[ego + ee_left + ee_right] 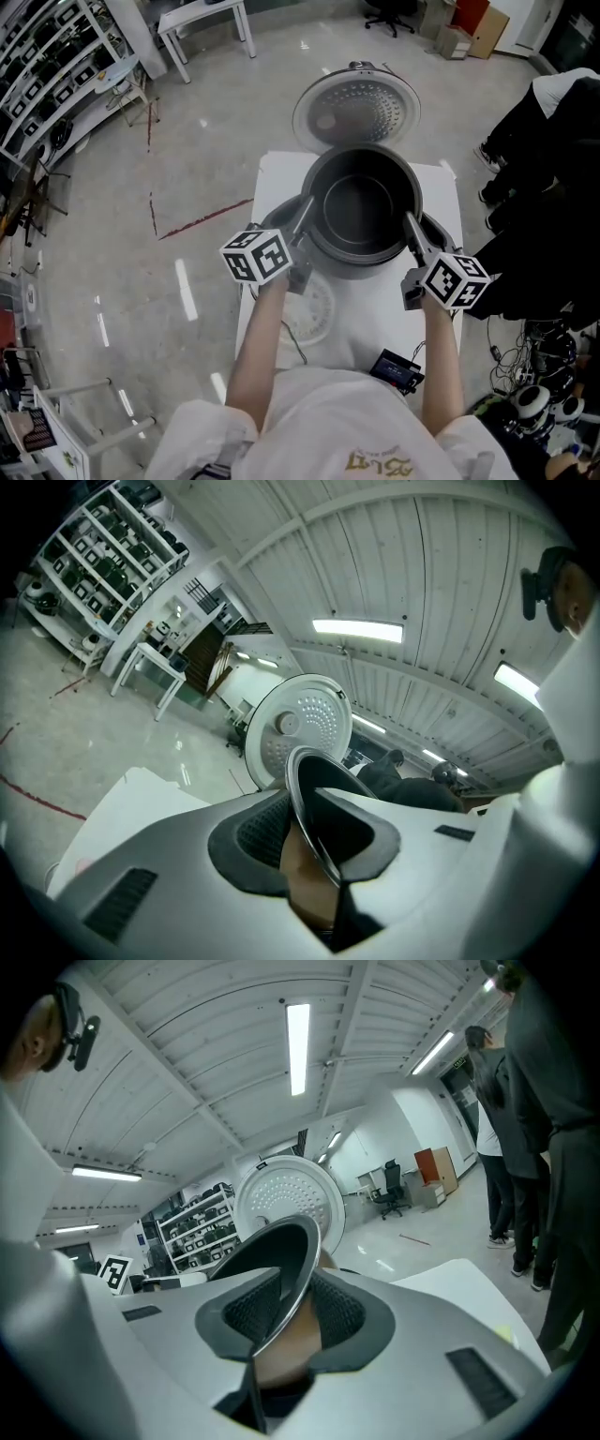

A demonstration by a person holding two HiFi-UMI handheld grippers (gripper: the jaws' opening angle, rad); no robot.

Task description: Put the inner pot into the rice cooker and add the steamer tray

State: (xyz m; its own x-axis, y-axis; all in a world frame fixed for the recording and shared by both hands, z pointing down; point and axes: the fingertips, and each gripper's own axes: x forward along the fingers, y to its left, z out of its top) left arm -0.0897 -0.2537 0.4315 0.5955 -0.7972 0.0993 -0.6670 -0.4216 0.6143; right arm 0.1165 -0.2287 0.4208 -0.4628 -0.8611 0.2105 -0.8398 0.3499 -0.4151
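Left gripper (306, 225) and right gripper (412, 234) jaws clench opposite rims of inner pot (361, 206) over rice cooker (277, 214); uneven lowering could tilt, jam or slip it.

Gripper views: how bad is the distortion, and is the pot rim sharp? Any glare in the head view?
Left gripper view: strong fisheye, ceiling bowed, corners black; pot rim sharp. Right gripper view: same bowing, rim crisp, ceiling light blown out. Head view: even light, streaky glare on the floor.
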